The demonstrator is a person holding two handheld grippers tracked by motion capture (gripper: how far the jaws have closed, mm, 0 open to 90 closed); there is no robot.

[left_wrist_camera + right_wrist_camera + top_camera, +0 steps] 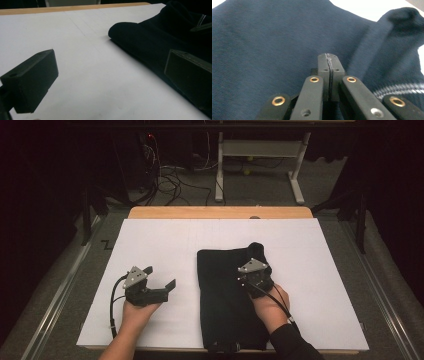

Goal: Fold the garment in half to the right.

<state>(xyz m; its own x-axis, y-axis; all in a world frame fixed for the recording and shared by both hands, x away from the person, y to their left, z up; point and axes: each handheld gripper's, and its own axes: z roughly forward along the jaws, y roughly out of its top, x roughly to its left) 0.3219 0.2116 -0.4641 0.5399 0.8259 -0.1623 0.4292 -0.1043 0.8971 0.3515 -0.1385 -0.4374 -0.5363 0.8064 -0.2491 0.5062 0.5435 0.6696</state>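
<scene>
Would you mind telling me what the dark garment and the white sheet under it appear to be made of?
The dark garment looks like a soft knitted fabric, matte navy to black, with a fine ribbed weave and a pale stripe near one edge. The white sheet seems to be paper or thin board: flat, matte, faintly creased, lying on a wooden table with a smooth tan edge.

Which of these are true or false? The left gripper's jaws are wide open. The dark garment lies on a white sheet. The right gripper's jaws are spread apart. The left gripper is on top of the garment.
1. The left gripper has its jaws wide open. True.
2. The dark garment lies on a white sheet. True.
3. The right gripper has its jaws spread apart. False: they are pressed together, over the garment.
4. The left gripper is on top of the garment. False: it is over bare white sheet, beside the garment's edge.
</scene>
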